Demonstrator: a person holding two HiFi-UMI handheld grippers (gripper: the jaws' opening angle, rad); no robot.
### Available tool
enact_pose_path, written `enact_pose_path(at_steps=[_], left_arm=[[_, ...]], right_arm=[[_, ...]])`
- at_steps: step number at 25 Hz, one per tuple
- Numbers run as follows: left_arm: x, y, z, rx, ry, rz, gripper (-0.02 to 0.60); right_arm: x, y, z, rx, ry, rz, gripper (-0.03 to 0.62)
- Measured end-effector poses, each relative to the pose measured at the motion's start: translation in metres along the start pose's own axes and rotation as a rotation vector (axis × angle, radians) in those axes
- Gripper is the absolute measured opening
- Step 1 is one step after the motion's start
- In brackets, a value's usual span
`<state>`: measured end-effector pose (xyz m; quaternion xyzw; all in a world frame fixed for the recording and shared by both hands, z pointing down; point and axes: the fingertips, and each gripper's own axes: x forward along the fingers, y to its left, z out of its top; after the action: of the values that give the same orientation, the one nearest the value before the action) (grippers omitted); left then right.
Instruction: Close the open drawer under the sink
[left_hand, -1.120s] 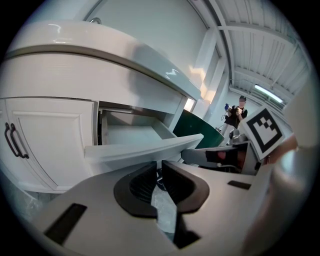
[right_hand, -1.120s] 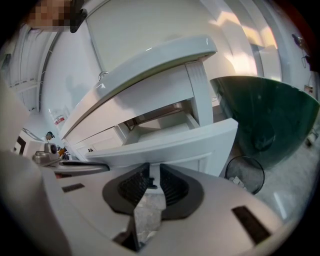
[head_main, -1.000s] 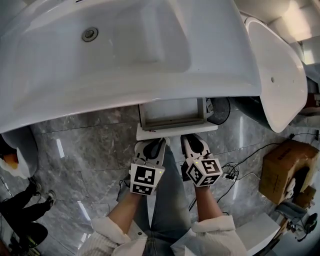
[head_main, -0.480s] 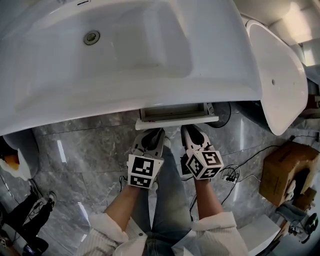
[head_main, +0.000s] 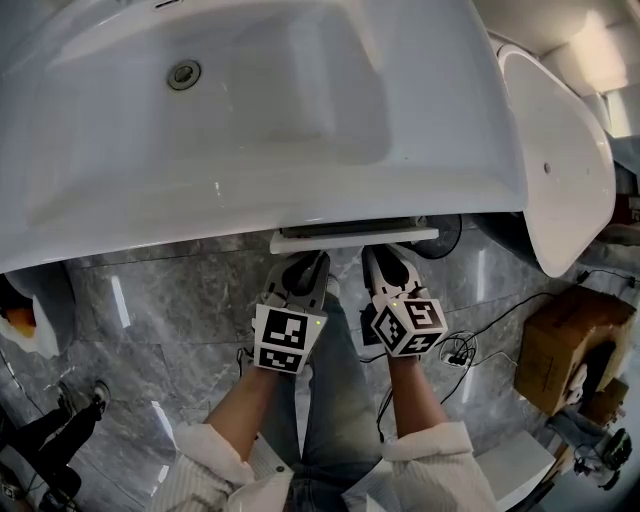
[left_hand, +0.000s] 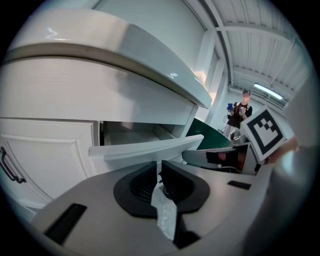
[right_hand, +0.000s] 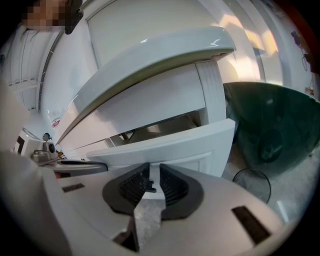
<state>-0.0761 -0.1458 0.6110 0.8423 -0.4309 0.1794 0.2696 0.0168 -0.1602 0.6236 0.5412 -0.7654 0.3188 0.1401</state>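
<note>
The only print on show is the black-and-white square patterns on your two marker cubes, plain in the head view. One more shows on the right gripper's cube at the edge of the left gripper view.

At the far left, only the left gripper view shows the white cabinet door (left_hand: 45, 165) with its dark curved handle (left_hand: 7, 163). Your left gripper (head_main: 305, 268) has its jaws drawn together to a thin slit, with nothing between them. Its tips sit right at the drawer (head_main: 352, 236).

The drawer is white, with a framed front panel. It sits directly under the sink (head_main: 300, 120) and is open only a little. From the head view you see just its front edge jutting past the sink's rim. The gripper views look in from low down and show the gap above the front and a bit of the pale inside (left_hand: 132, 134).

Your right gripper (head_main: 385, 265) is clenched the same way, empty, just beside the left one and up against the same front. Whether either one presses on it cannot be told.

Right of the drawer, the right gripper view shows a dark green rounded shell (right_hand: 270, 125). Only the head view shows the cardboard box (head_main: 560, 350) on the grey marble floor (head_main: 170, 300).
</note>
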Motion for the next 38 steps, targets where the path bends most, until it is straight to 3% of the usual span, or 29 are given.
enact_pose_path(at_steps=[19,31,38], left_arm=[[0.027,0.03,0.035,0.05,-0.035,0.011,0.041],[0.027,0.038,0.039,0.074,-0.051,0.024,0.034],[0.014,0.036,0.038,0.031,-0.053,0.034,0.034]], right_arm=[[0.04,-0.004,0.036,-0.059,-0.038,0.018,0.072],[0.047,-0.003,0.038,-0.083,-0.042,0.006,0.064],[0.036,0.003,0.033,-0.098,-0.038,0.011,0.064]])
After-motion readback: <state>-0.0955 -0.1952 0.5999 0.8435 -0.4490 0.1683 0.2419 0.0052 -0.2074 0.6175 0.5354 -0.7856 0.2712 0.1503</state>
